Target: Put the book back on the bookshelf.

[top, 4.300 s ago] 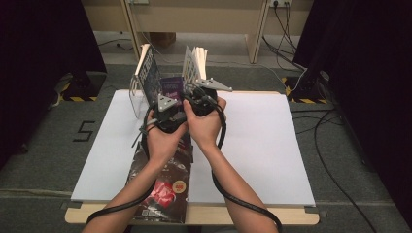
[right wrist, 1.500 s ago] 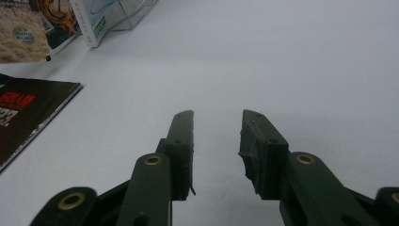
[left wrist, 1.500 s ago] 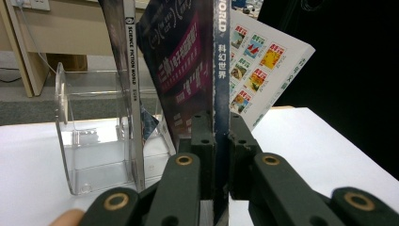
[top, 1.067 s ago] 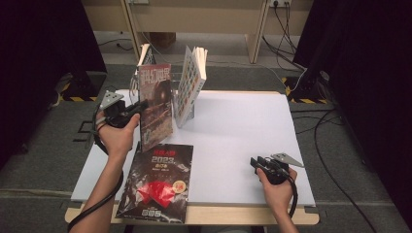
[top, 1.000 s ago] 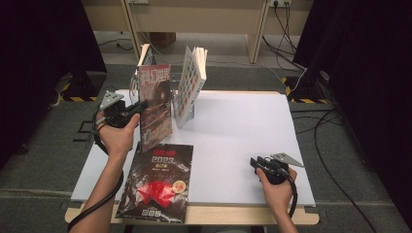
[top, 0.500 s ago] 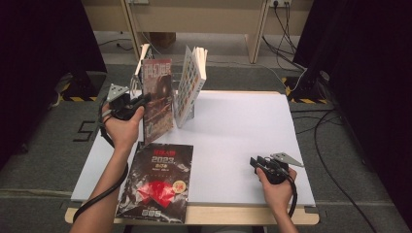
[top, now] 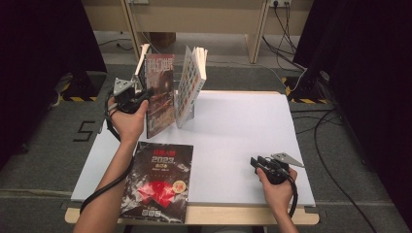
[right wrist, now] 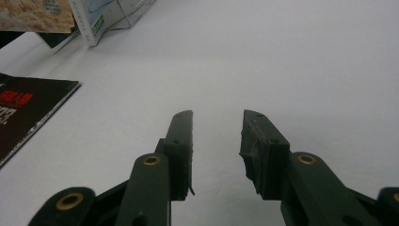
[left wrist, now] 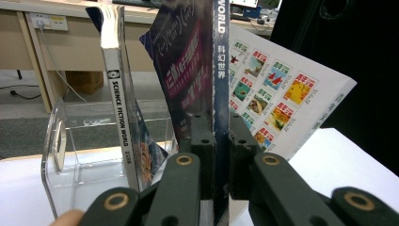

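Clamped by the left tool (left wrist: 217,141) — a dark magazine (left wrist: 207,70), upright, just right of the clear rack (left wrist: 66,155); beside it, a white-spined book (left wrist: 117,108) — leaning.

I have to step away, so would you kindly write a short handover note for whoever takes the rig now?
Left claw: shut on the spine of the upright magazine, held at the clear rack.
Right claw: open, holding nothing, low over the white table near its right front.
Done: one magazine, spine reading Science Fiction World, and a thick book stand at the rack.
Left: seat the held magazine and release it; the black magazine lies flat at the front edge.
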{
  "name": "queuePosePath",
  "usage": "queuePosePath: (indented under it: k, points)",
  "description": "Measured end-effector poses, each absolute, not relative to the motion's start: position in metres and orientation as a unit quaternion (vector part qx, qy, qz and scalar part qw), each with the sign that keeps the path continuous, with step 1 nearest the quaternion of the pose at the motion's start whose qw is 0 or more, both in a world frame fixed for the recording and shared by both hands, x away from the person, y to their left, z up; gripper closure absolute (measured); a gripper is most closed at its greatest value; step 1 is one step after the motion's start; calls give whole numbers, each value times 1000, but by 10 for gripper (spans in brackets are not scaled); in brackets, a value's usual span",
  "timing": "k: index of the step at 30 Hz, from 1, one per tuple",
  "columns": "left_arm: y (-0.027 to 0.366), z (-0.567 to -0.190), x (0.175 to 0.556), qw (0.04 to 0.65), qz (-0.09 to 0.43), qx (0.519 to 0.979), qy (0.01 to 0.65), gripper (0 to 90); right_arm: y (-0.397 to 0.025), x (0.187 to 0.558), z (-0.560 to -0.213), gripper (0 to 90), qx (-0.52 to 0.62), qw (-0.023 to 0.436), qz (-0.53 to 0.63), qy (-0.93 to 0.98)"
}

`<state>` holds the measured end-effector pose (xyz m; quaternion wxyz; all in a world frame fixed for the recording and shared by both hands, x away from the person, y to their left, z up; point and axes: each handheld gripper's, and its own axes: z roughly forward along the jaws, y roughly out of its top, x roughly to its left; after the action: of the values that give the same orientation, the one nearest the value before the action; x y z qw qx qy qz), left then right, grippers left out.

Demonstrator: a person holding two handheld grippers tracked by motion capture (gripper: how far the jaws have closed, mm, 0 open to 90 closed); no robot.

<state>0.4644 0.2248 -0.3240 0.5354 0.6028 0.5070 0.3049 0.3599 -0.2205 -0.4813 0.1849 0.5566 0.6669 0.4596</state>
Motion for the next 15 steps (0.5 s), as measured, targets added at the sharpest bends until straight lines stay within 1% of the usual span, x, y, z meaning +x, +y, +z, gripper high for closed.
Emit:
queuePosePath:
  k: [15]
  points:
    - [234,-317,459,536,318,591,512,840,-221,360,-482,645,555,188,458,668]
